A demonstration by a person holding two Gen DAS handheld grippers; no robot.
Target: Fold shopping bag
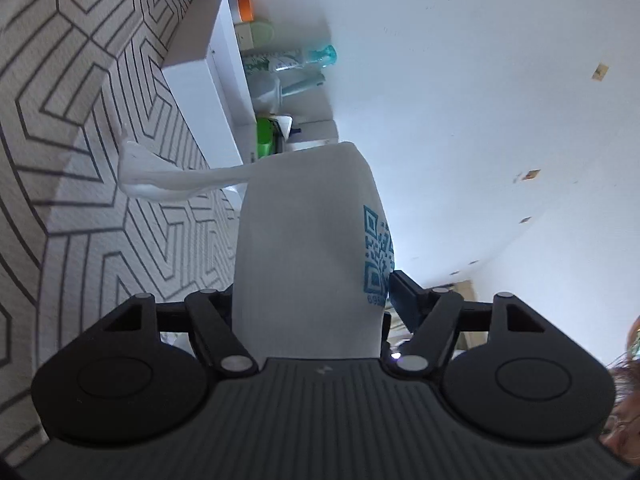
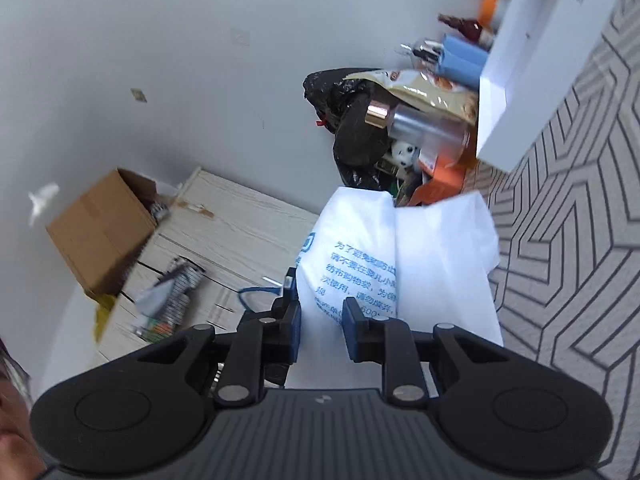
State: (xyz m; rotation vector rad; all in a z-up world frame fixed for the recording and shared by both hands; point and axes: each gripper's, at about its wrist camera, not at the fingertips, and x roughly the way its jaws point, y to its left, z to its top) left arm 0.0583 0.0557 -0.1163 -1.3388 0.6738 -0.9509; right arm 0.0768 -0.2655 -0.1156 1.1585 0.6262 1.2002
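The left gripper [image 1: 310, 300] grips what looks like a soft white nonwoven shopping bag [image 1: 308, 240] over the geometric-lined mat [image 1: 80, 120], while the right gripper [image 2: 322, 322] clamps its blue-printed, creased far end beside a glossy cardboard box [image 2: 548, 60].

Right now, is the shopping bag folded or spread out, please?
Partly folded: the shopping bag hangs doubled, one layer overlapping another, its handle dangling.
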